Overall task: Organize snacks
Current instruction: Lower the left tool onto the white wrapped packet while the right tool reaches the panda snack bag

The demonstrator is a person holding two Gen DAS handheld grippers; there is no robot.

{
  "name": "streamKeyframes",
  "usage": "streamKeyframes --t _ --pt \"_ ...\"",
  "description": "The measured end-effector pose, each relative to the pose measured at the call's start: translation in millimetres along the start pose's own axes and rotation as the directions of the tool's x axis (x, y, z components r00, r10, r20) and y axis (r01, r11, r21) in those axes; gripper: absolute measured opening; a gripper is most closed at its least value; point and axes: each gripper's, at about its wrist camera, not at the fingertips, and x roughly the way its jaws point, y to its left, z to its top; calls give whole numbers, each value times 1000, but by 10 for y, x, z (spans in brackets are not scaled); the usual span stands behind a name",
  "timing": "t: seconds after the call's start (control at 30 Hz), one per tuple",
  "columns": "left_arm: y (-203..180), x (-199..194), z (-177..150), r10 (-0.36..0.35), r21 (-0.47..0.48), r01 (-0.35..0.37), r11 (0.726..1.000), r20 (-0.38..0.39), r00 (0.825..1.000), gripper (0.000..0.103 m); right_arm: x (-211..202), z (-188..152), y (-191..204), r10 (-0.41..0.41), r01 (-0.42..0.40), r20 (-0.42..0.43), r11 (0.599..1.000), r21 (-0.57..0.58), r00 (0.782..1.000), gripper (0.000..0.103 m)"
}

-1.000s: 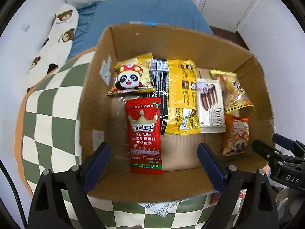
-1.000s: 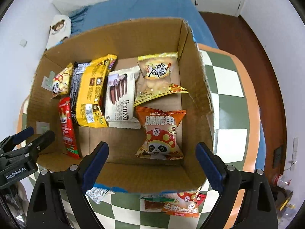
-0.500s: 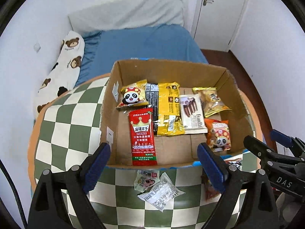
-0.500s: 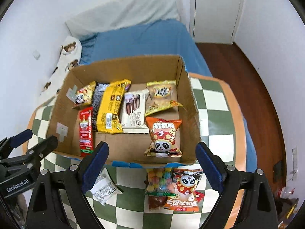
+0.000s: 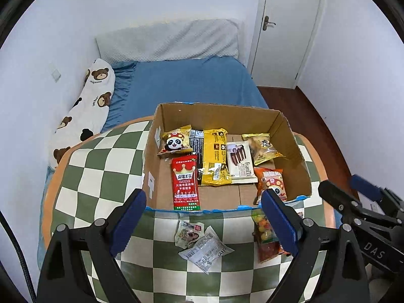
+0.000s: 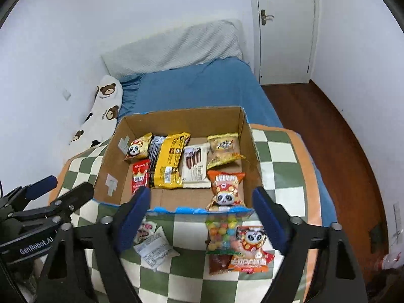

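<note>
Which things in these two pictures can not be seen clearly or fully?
- Black packet, left wrist view: mostly under the yellow packet.
- Candy bag, left wrist view: partly behind a blue pad of the left gripper.
- Clear wrappers, right wrist view: print blurred, unreadable.

Left tongs (image 5: 203,223) open above table (image 5: 101,176) w/ snack box (image 5: 219,116).

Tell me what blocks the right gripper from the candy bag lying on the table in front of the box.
Nothing visible does. The right gripper hangs empty above the candy bag, its jaws closing. The bag lies outside the cardboard box, partly under a red panda packet.
</note>
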Motion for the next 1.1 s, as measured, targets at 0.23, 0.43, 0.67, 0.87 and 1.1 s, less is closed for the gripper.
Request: streamKeyframes --t 0.23,0.43,0.67,0.87,1.1 --pt "67 289 -398 45 3 -45 999 -94 995 93 366 -388 -424 32 -14 -136 991 130 990 83" --pt "191 982 -947 88 18 -87 996 -298 950 93 1076 -898 -962 9 71 -335 971 228 942 83" --pt "-74 1528 -1285 144 207 -65 976 -391 909 93 1766 -1189 -1125 -24 125 -462 974 188 886 77" --pt "-556 1981 -1431 205 450 5 893 -418 885 93 1852 -1300 -1201 -51 139 -475 979 152 879 39" --pt "-678 2076 -1617 174 383 33 923 -492 853 56 1681 -1631 -1228 -43 113 -527 988 102 849 37"
